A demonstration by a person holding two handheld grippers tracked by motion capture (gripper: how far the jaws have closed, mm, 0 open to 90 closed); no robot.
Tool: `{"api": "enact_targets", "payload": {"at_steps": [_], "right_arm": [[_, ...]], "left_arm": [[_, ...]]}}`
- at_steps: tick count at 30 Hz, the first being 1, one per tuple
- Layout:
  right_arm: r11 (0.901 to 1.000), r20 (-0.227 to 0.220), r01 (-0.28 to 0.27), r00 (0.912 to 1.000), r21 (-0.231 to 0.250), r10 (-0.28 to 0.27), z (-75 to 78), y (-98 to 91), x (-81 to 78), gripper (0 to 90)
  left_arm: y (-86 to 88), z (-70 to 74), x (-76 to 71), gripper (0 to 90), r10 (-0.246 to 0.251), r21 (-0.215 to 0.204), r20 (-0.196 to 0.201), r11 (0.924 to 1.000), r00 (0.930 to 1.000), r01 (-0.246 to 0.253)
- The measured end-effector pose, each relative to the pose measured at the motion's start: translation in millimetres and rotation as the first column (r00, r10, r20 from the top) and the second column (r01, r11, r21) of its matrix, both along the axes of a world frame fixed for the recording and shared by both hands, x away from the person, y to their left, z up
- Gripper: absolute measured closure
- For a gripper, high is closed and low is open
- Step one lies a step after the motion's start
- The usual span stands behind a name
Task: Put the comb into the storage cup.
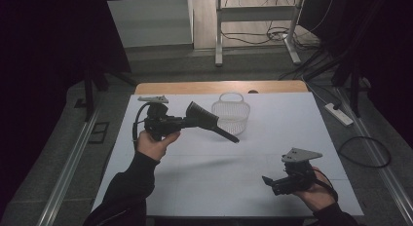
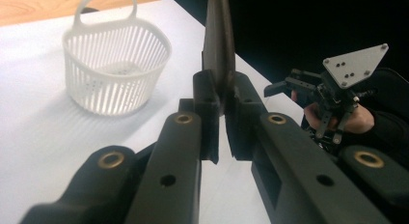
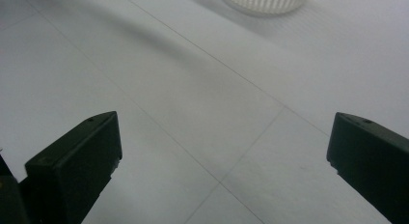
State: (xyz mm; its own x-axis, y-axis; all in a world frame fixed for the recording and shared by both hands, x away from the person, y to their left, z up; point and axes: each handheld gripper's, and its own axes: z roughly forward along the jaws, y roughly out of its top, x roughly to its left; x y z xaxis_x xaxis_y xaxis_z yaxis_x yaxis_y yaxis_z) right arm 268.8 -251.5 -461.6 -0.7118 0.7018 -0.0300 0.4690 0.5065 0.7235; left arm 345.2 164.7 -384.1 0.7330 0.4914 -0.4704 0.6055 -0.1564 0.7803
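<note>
My left gripper (image 1: 184,122) is raised above the left of the white table (image 1: 219,162), shut on a black tool (image 1: 204,118) with a wide head and a thin handle. The handle slants down to the right, in front of a white slatted basket (image 1: 231,114). In the left gripper view the jaws (image 2: 221,96) pinch the flat dark tool (image 2: 219,40), with the empty basket (image 2: 115,69) to its left. My right gripper (image 1: 268,181) is held near the front right, open, with nothing between its jaws (image 3: 224,151). It also appears farther off in the left gripper view (image 2: 282,86).
A wooden strip (image 1: 219,87) runs along the table's far edge. On the floor beyond are a metal stand (image 1: 219,36), cables and a power strip (image 1: 338,114). The basket's rim (image 3: 265,1) shows at the top of the right gripper view.
</note>
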Motion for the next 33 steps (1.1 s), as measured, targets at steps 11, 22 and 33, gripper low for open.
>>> {"api": "enact_targets", "payload": {"at_steps": [11,22,33], "right_arm": [[0.9985,-0.028,0.055,0.9981,0.004,-0.055,-1.4,-16.7,-5.5,0.0],[0.9937,-0.054,0.112,0.9922,0.000,-0.112,-1.0,-31.9,-12.2,0.0],[0.9875,-0.056,0.157,0.9862,0.015,-0.156,2.6,-43.6,-18.0,0.0]], "left_arm": [[4.9,9.0,8.8,83.4,0.019,-0.003,0.002,0.9998,0.9998,-0.019],[8.0,17.5,15.3,83.4,0.034,-0.005,0.008,0.9994,0.9994,-0.034],[13.1,27.7,23.4,83.4,0.061,-0.011,0.011,0.9981,0.9981,-0.061]]}}
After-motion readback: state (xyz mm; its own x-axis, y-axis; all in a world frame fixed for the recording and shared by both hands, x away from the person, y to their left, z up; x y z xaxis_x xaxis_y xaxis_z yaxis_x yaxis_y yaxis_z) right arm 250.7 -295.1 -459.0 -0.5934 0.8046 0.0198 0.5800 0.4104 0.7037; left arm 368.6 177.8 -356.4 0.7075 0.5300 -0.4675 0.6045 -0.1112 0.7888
